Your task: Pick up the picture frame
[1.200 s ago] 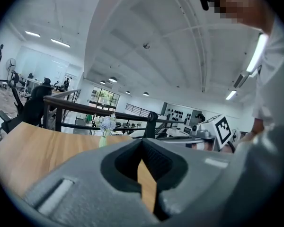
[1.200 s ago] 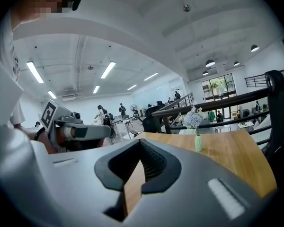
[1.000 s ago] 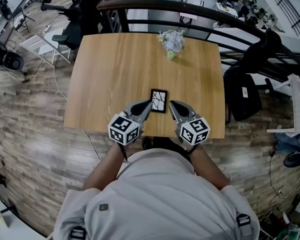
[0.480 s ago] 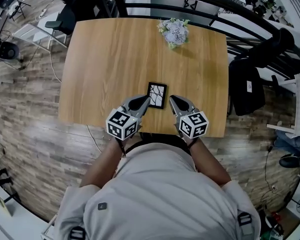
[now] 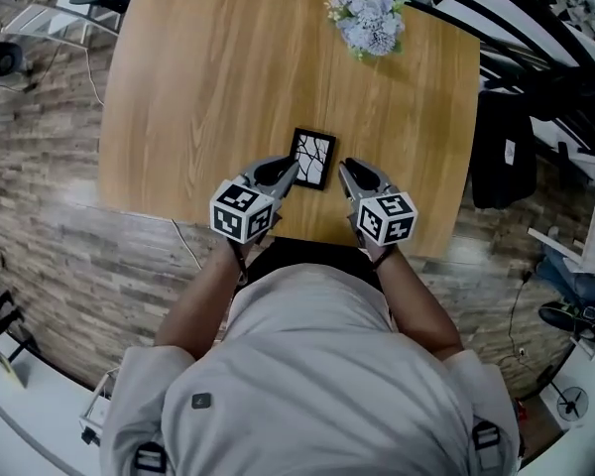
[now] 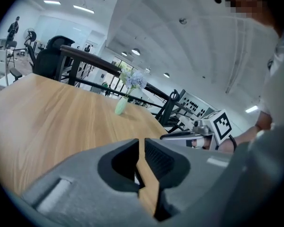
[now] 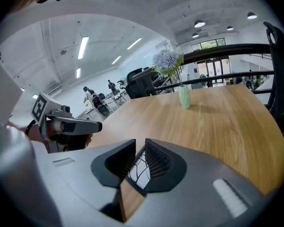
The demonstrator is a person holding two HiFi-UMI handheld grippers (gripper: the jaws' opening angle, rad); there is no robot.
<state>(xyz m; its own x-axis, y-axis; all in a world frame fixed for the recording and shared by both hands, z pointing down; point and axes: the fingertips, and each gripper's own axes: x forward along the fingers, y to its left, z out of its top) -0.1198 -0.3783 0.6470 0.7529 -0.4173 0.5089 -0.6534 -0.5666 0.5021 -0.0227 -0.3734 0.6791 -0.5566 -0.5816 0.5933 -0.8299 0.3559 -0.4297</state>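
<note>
Since a second ago both are lower. Left gripper (image 5: 289, 174) and right gripper (image 5: 346, 171) jaws have just been opening: narrow gaps, gripping nothing. Picture frame (image 5: 312, 159) flat on table (image 5: 198, 87), near edge, between them

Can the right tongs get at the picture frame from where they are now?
Probably yes. The right tongs sit just beside the picture frame, which lies flat on the table with nothing between. Their jaws have just been opening, and the frame shows through the gap, not yet gripped.

Likely open-plan office: swivel chairs (image 6: 49, 60), ceiling strip lights (image 7: 83, 48), railing (image 6: 90, 60).
</note>
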